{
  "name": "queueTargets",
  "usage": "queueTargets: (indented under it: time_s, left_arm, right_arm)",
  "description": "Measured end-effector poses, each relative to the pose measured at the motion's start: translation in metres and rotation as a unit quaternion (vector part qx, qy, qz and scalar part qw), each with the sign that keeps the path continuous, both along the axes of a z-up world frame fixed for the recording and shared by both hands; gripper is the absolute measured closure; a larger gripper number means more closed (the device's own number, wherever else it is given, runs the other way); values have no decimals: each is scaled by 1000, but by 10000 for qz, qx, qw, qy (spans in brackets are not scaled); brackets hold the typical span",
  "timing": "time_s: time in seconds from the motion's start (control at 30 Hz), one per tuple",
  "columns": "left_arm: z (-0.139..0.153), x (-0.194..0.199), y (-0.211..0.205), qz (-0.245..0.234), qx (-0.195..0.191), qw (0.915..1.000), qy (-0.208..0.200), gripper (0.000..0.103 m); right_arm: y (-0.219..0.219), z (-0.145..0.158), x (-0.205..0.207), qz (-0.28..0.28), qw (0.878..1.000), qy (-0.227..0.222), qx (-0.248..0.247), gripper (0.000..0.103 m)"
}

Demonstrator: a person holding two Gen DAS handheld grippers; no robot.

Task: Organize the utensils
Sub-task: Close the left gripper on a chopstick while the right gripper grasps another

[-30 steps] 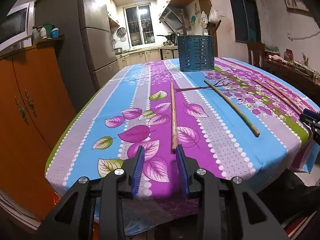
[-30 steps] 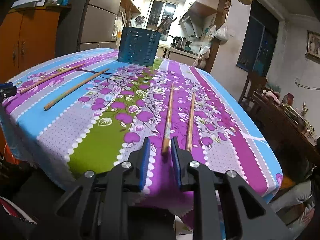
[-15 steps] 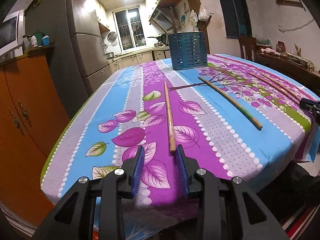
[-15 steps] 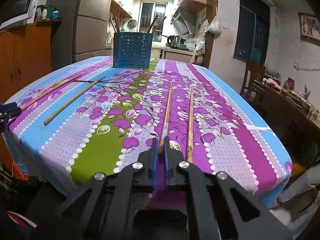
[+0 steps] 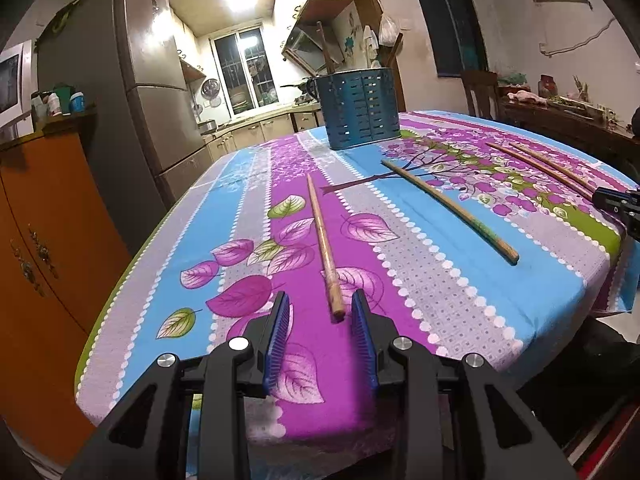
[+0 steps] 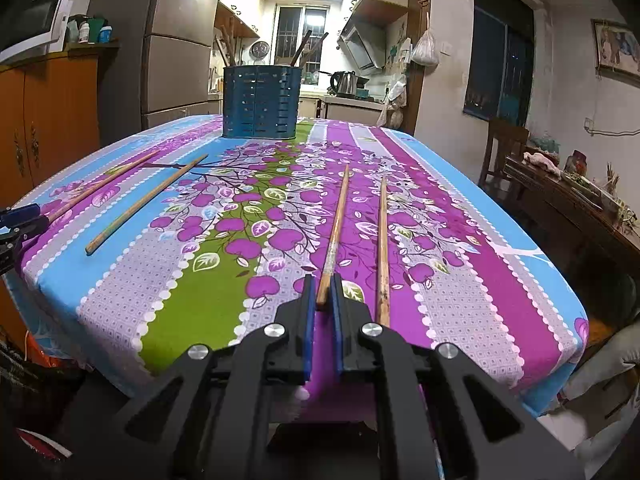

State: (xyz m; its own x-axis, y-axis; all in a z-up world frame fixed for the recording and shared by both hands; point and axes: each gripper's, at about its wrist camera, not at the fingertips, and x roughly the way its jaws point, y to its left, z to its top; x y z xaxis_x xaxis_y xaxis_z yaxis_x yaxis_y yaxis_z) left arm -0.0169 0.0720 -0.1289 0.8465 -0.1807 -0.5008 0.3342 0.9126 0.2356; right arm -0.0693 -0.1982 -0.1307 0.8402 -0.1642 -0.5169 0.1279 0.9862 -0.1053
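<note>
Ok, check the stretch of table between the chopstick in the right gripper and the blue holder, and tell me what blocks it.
Nothing visible does. The right gripper is shut on the chopstick, and only bare tablecloth lies between it and the blue holder. The other chopsticks lie off to either side.

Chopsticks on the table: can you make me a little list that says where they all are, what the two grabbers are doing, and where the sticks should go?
table cover: flowery striped cloth
loose chopsticks: four, lying flat in two pairs
left gripper: fingers open around the near end of one chopstick, not pressing it
right gripper: fingers shut on the near end of another chopstick
holder: blue slotted utensil holder at the far end, upright, utensils already inside
</note>
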Motion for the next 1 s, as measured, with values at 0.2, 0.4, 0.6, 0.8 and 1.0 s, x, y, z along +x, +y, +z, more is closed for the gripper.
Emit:
queueTargets:
  time_s: [0.2, 0.4, 0.6, 0.8, 1.0]
  left_arm:
    - [-2, 6, 2, -4, -237, 9997, 17, 71]
    - [-5, 4, -2, -40, -319, 9995, -47, 84]
    - [-6, 4, -3, 5, -354, 9993, -84, 84]
    - [-7, 5, 1, 11, -547, 9985, -80, 85]
    - [-9, 2, -2, -8, -543, 9984, -138, 93]
  right_arm:
    - [0, -1, -2, -13, 10000, -33, -35, 96]
    - [-1, -3, -2, -53, 9999, -128, -3, 96]
    - [-2, -4, -3, -103, 9998, -168, 10, 96]
    - [0, -6, -5, -186, 9996, -198, -86, 95]
    - [-1, -7, -8, -157, 9996, -235, -25, 97]
